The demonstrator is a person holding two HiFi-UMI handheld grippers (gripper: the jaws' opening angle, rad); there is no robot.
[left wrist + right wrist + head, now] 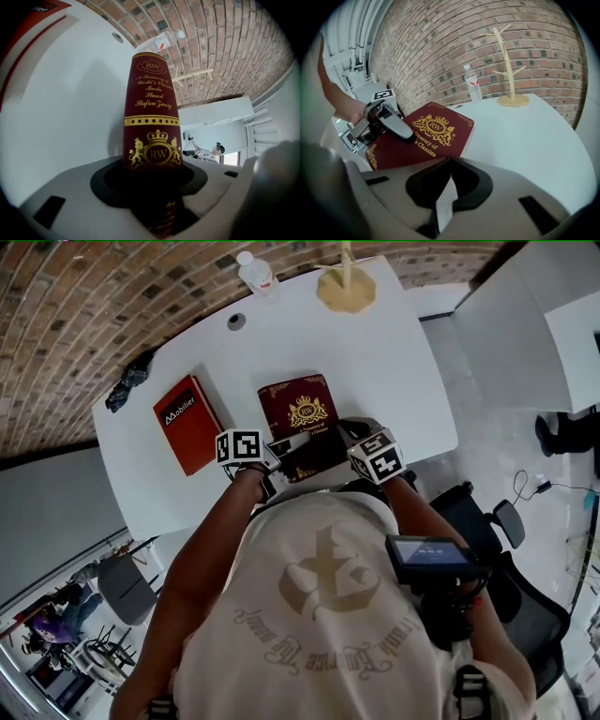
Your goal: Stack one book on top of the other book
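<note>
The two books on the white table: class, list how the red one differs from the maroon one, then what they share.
Colour: the red book is bright with white lettering; the maroon book is dark with a gold crest. State: the red book lies untouched; the left gripper grips the maroon book's near edge. Shared: both are closed, cover up, apart on the white table.
</note>
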